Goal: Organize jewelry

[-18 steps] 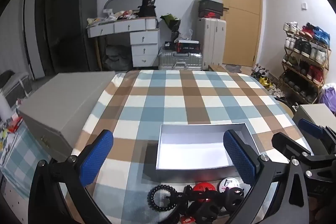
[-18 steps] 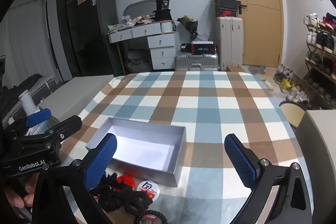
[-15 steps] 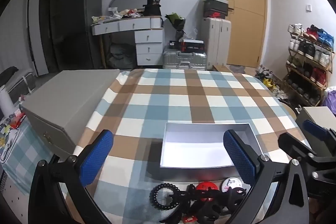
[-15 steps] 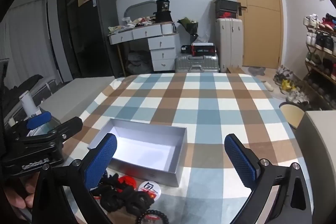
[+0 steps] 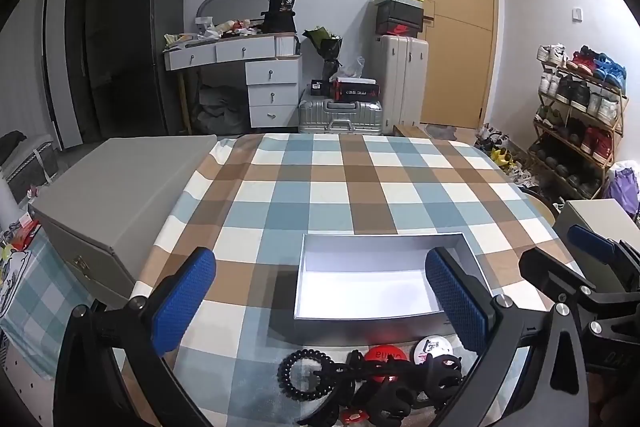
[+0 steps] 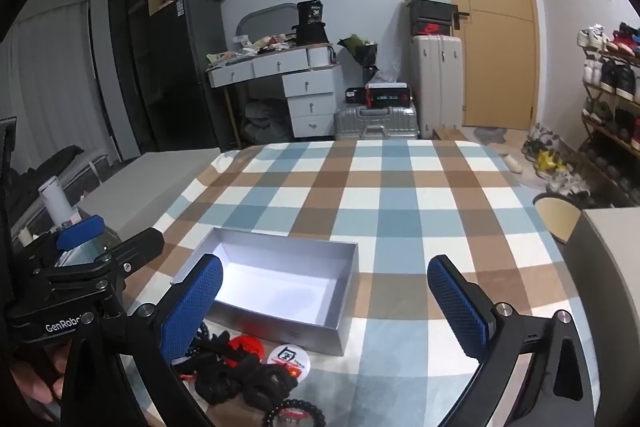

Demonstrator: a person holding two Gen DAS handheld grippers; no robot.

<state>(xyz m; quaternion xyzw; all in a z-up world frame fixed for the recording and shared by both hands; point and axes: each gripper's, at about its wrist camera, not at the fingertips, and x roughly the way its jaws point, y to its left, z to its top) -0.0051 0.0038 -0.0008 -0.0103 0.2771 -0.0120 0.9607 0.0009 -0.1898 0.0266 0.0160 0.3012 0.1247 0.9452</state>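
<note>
My left gripper (image 5: 320,301) is wide open and holds nothing, and its blue pads (image 5: 182,301) touch nothing. My right gripper (image 6: 326,301) is wide open too, with nothing between its pads. Both point down a little at the table with the checked cloth (image 5: 360,195). The jewelry pile (image 5: 372,383) lies on the cloth at the near edge, right below my left gripper. In it I see a black bead bracelet (image 5: 306,373), black hair clips (image 5: 400,387), a red round badge (image 5: 386,355) and a white round badge (image 5: 434,347). They are tangled close together, so I cannot tell every piece apart. Just behind the pile sits an open silver box (image 5: 380,319) with a white inside, and it looks empty. From the right wrist view the box (image 6: 280,323) is left of the middle and the pile (image 6: 240,371) is in front of it, partly hidden by my left pad. A big grey box (image 5: 116,195) stands to the left of the table, touching its edge. Far back there is a desk with drawers (image 5: 256,75), suitcases (image 5: 402,83) and a wooden door (image 5: 452,27). A shoe rack (image 5: 576,115) stands on the right.
</note>
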